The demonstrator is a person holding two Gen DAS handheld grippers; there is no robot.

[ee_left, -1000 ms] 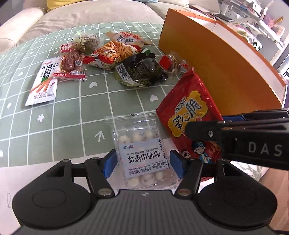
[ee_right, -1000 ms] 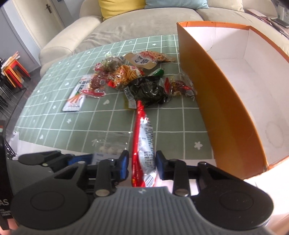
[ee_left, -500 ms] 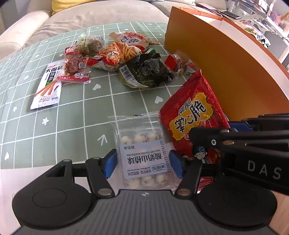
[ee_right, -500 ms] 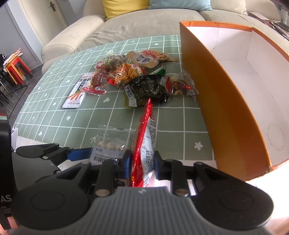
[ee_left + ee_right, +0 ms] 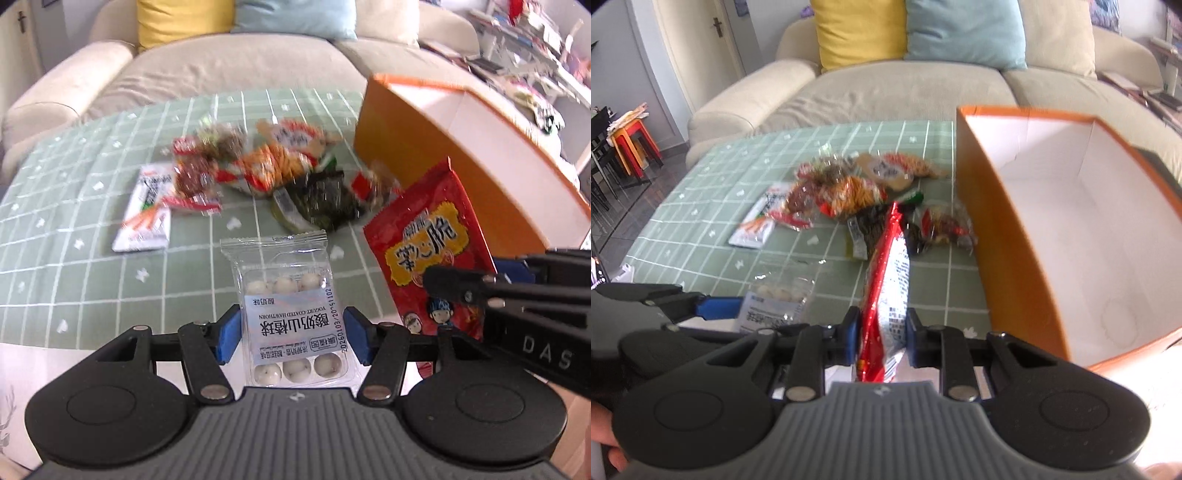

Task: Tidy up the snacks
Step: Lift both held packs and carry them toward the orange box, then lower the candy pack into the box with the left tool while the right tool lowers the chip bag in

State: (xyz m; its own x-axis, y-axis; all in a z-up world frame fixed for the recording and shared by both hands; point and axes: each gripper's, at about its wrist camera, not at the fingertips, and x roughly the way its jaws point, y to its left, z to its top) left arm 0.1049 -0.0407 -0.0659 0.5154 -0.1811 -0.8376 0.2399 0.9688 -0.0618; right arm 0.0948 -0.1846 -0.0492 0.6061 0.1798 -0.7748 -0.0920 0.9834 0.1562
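Observation:
My left gripper is shut on a clear pack of white yogurt hawthorn balls and holds it above the green checked tablecloth. My right gripper is shut on a red snack bag, held edge-on and lifted; the same bag shows to the right in the left wrist view. An open orange box with a white inside stands to the right of both grippers. The hawthorn pack also shows in the right wrist view.
A pile of several snack packets lies mid-table, with a white carrot-stick packet at its left. A beige sofa with yellow and blue cushions stands behind the table. Red and orange stools stand far left.
Both grippers have risen and tilted up with their packs, so the sofa and cushions now show. The red bag and the hawthorn pack are lifted off the table.

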